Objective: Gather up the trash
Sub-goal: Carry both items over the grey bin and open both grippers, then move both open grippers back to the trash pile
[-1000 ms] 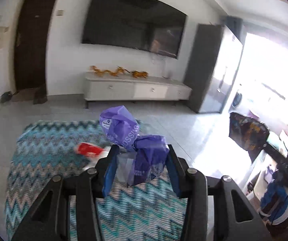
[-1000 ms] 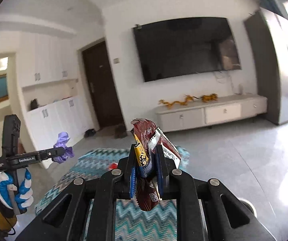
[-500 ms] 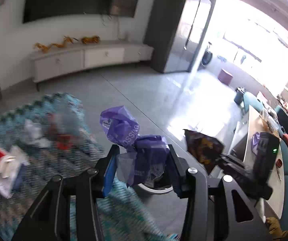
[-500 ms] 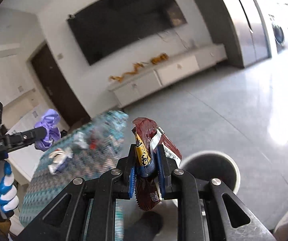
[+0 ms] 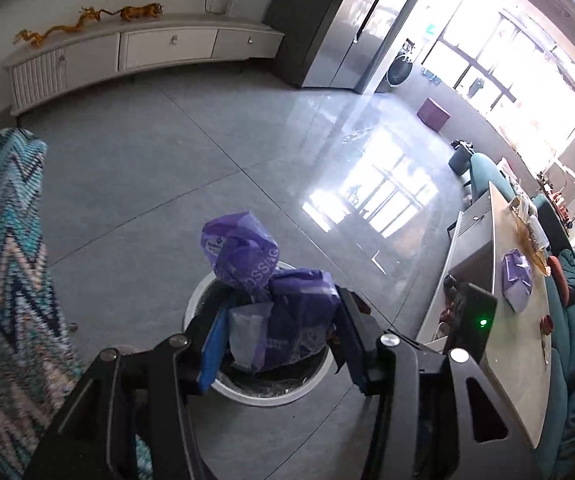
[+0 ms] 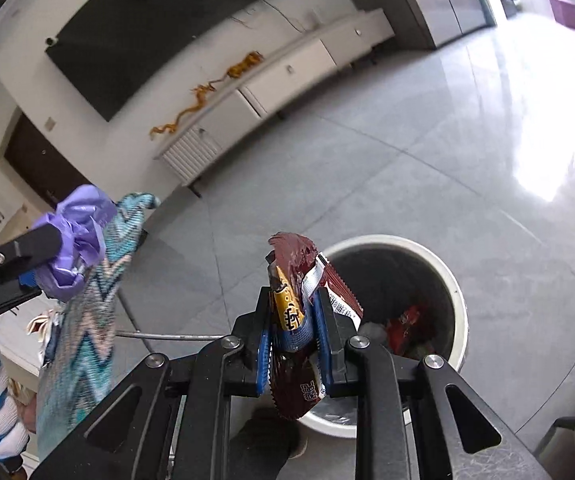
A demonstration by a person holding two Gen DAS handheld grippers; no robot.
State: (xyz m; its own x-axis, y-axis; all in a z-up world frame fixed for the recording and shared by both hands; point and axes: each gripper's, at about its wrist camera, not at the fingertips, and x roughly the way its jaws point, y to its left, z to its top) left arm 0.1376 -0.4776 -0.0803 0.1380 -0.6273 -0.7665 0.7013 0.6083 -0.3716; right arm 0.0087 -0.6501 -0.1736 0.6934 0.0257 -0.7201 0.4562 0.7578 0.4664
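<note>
Crinkled purple plastic bag (image 5: 271,292), glossy foil wrapper (image 6: 299,280), polished floor tiles (image 5: 327,152), woven zigzag cloth (image 5: 11,264).

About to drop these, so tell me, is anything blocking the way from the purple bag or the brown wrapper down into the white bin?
Nothing visible. The purple bag and brown wrapper hang over the open white bin, whose mouth is uncovered.

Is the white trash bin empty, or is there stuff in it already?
Not empty. Looking down into the white trash bin, a red wrapper and something white and crumpled lie at the bottom.

one white bin (image 6: 461,300), two purple bags (image 5: 279,304) (image 5: 517,278), one brown wrapper (image 6: 295,280), two grippers (image 5: 281,344) (image 6: 293,332), one zigzag rug (image 5: 11,280).
</note>
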